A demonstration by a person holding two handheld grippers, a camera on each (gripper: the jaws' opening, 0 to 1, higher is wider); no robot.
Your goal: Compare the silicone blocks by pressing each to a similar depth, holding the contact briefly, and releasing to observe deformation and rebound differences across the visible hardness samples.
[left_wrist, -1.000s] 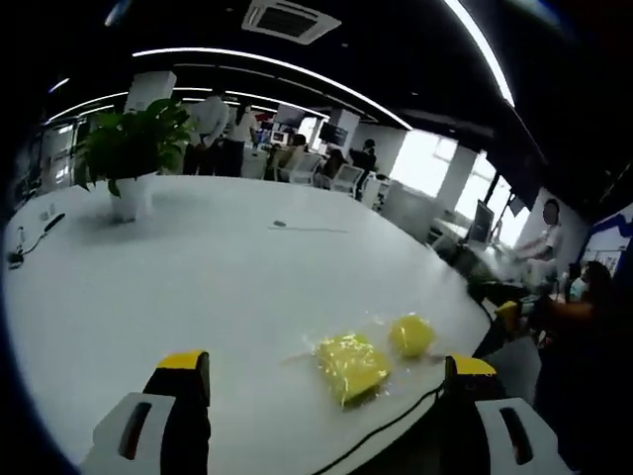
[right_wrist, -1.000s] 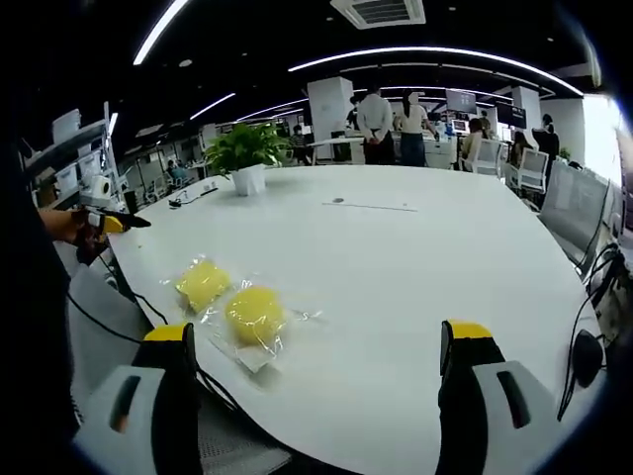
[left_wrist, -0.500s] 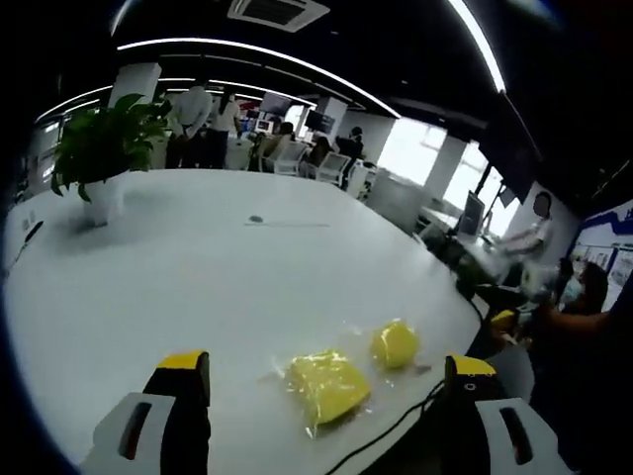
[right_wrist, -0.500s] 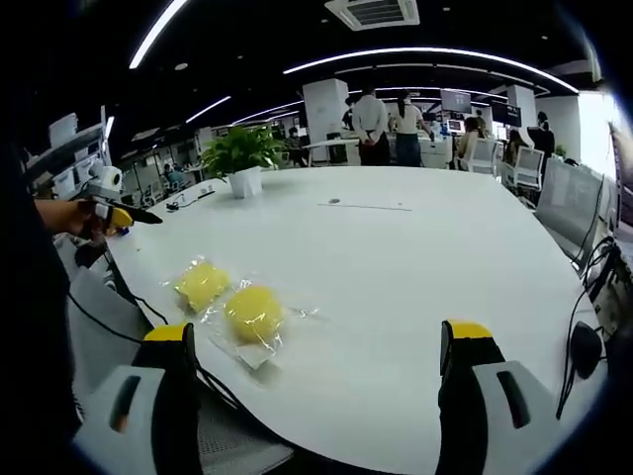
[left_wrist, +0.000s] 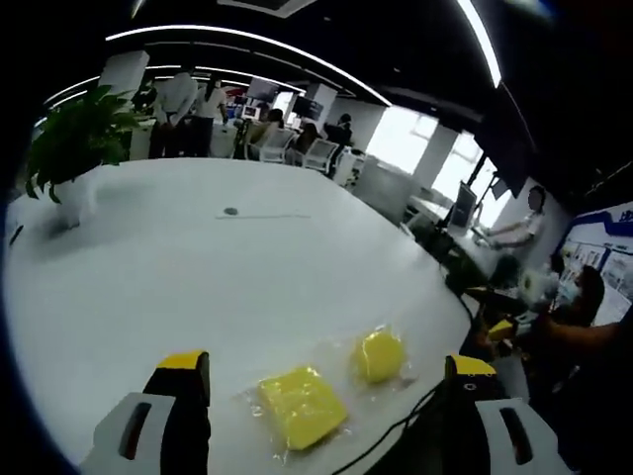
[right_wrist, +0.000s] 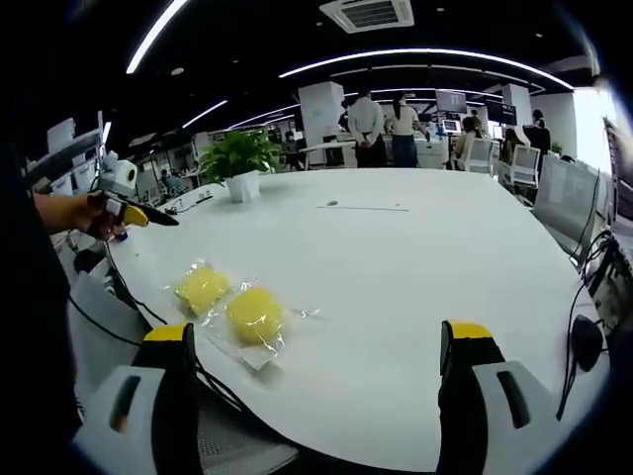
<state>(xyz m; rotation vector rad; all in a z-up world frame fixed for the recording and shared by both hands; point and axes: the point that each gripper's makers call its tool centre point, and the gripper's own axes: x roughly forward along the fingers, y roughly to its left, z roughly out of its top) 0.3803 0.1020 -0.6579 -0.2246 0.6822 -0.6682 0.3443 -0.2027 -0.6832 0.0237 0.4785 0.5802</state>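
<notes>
Yellow silicone blocks: a square one point(left_wrist: 302, 405) and a round one point(left_wrist: 381, 353), each in clear plastic, lie side by side on a white table point(left_wrist: 198, 267).
Left gripper point(left_wrist: 321, 396) and right gripper point(right_wrist: 321, 366) hover above, jaws spread wide, empty.

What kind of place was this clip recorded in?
Most likely an open-plan office: a big white meeting table with a potted plant, office chairs behind, and a ceiling air-conditioning vent.
</notes>
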